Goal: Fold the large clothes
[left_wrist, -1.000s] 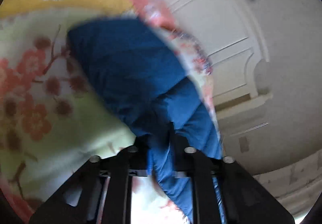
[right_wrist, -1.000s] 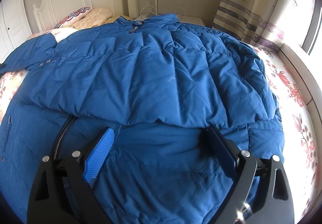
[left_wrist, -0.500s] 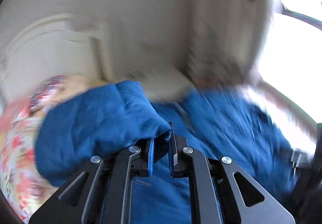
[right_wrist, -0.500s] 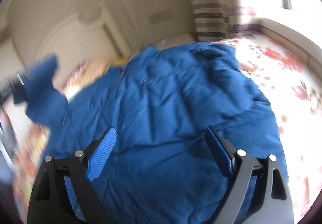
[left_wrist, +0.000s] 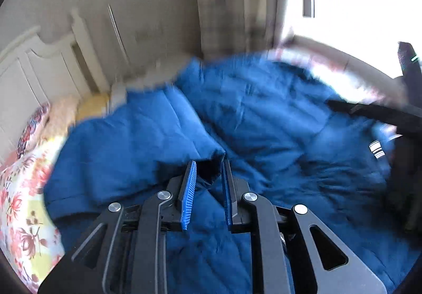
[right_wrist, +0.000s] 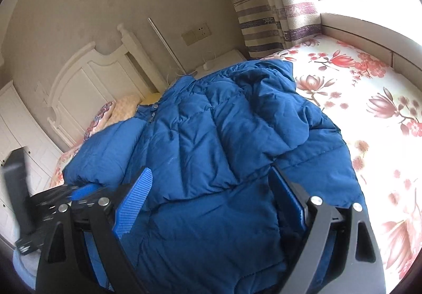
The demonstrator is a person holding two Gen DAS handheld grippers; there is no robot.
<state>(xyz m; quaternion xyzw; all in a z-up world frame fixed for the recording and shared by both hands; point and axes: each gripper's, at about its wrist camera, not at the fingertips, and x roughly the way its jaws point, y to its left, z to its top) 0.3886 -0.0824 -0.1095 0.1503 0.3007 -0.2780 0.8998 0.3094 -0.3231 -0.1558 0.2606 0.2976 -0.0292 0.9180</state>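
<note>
A large blue padded jacket (right_wrist: 224,141) lies spread on a bed with a floral sheet (right_wrist: 369,98). Its left sleeve (left_wrist: 137,151) is folded in over the body. In the left wrist view my left gripper (left_wrist: 208,170) has its jaws narrowly parted around the sleeve's cuff (left_wrist: 209,162); the pads do not clearly pinch it. My right gripper (right_wrist: 211,183) is wide open and empty, just above the jacket's lower body. The left gripper also shows blurred at the right wrist view's left edge (right_wrist: 63,196). The right gripper shows at the left wrist view's right edge (left_wrist: 395,119).
A white headboard (right_wrist: 87,83) and pillows (right_wrist: 121,109) stand at the bed's far end. A curtain (right_wrist: 263,9) and bright window (left_wrist: 356,3) are on the right. A white wardrobe (right_wrist: 15,119) is at the left. Bare floral sheet lies to the jacket's right.
My left gripper swung the sleeve from the bed's left side over onto the jacket's body, and its jaws have parted slightly. My right gripper lifted and tilted, staying open.
</note>
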